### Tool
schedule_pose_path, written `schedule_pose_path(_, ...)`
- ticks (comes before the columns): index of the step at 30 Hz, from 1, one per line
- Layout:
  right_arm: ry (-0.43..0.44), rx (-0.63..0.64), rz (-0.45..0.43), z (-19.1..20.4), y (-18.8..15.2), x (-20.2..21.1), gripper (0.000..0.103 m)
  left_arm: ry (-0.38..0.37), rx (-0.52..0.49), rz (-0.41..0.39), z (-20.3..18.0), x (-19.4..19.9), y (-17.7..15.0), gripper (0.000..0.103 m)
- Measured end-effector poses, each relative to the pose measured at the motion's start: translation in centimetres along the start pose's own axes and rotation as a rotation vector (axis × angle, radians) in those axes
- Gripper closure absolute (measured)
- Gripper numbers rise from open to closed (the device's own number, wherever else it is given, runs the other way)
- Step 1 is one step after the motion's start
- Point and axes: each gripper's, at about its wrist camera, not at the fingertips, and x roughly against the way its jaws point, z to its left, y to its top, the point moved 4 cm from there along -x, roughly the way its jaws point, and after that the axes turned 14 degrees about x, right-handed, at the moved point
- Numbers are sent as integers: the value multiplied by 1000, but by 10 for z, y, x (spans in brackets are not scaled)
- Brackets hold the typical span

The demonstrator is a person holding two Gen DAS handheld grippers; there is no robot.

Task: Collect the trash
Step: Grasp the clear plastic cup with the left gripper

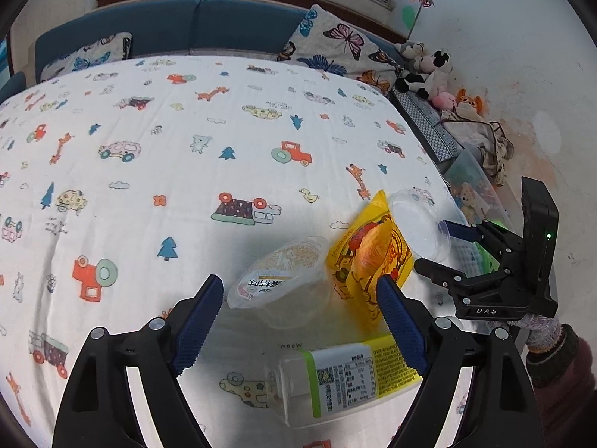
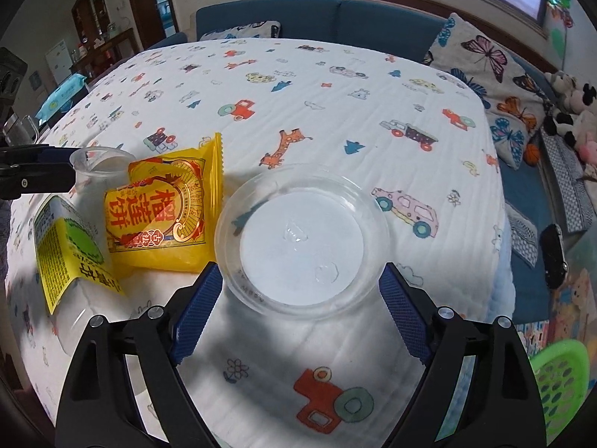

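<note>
On the cartoon-print tablecloth (image 1: 186,171) lie a clear plastic cup (image 1: 283,280) with a printed lid, a yellow snack wrapper (image 1: 369,257), a clear bottle with a yellow-green label (image 1: 350,377) and a clear round plastic lid (image 1: 418,224). My left gripper (image 1: 298,324) is open, its fingers either side of the cup, with the bottle just below. My right gripper (image 2: 298,310) is open around the near rim of the round lid (image 2: 302,239). The wrapper (image 2: 168,209), bottle (image 2: 67,257) and cup (image 2: 99,168) lie to its left.
A blue sofa (image 1: 168,30) with butterfly cushions (image 1: 343,48) runs behind the table. Plush toys (image 1: 429,71) and a toy bin sit at the right. A green plastic basket (image 2: 559,384) stands beside the table's right edge. A wet-wipes pack (image 2: 63,97) lies far left.
</note>
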Motion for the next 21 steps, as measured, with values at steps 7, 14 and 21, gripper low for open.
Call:
schedule_pose_path(7,18,-1,3,-5,1,-3,16,-23,41,60,6,-16,5,22)
schedule_pose_path(14,17,0,-6,-4,2,-4,16,-32,34,62,7,-22,5,27)
schedule_pose_path(21,1,1,-20,-2,0,-1,17,-46,20,45,6,-20,5,48)
